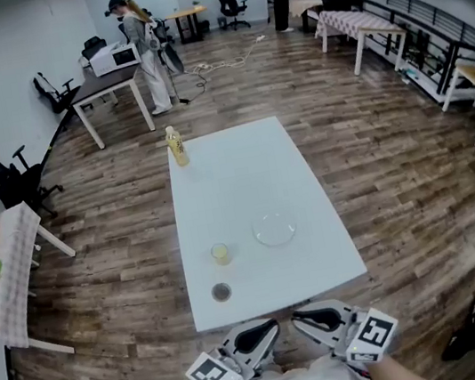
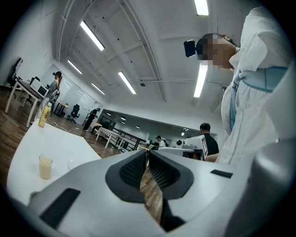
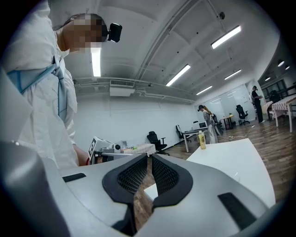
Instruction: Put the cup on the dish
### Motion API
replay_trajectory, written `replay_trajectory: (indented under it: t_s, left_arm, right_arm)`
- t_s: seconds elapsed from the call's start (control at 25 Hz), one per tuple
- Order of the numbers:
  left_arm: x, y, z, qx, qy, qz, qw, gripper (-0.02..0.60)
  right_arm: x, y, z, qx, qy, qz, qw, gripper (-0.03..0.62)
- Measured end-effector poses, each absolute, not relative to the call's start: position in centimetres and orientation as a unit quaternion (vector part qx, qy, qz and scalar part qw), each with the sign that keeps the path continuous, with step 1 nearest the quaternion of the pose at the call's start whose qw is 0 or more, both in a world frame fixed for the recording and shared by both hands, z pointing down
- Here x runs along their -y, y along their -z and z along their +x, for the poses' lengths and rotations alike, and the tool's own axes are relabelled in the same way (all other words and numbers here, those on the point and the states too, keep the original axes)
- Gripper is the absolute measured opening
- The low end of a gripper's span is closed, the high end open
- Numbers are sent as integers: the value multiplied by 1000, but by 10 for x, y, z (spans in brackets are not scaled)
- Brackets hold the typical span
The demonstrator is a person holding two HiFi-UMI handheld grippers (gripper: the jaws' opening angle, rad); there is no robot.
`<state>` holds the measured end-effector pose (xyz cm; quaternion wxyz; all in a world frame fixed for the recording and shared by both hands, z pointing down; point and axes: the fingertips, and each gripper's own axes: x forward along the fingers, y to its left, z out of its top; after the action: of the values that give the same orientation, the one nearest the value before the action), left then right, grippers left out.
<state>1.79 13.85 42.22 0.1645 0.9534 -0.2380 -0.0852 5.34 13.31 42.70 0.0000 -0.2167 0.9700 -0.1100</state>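
Wood-plank floor ran across a wide office, with desks, chairs and a couple of people at the far end, and a white table (image 1: 302,174) stood right in front of me. From the head view I could see that nothing of the task had been done. The cup (image 1: 220,253), small and holding a pale yellowish liquid, stood on the bare tabletop toward the near left. The clear dish (image 1: 275,229) lay just to its right, apart from the cup and with nothing on it. A small dark round thing (image 1: 221,292) sat nearer the table's front edge; I could not tell what it was. A bottle (image 1: 177,146) stood at the far left corner.

Both tongs hung off the near edge of the table, close to my body. The left gripper (image 1: 265,326) had its jaws together with nothing between them, and its own view showed the pads meeting. The right gripper (image 1: 304,316) was likewise closed and empty.

As I judged it, everything was left to do: reach out, open on the cup, lift it upright so as not to spill, and set it on the dish.
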Motion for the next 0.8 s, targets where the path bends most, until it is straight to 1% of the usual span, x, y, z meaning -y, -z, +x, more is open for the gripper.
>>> replay_trajectory:
  t_s: [0.44,0.8]
  left_arm:
    - [-98,-419,-3,225,82,958,158,18]
    - [-73,-424,-23,203,77,964,154,18]
  right_arm:
    - [-93,-426,34,-967,105,-230,-3,37]
    - [-70,-429,13,-965,104,-243,-4,54]
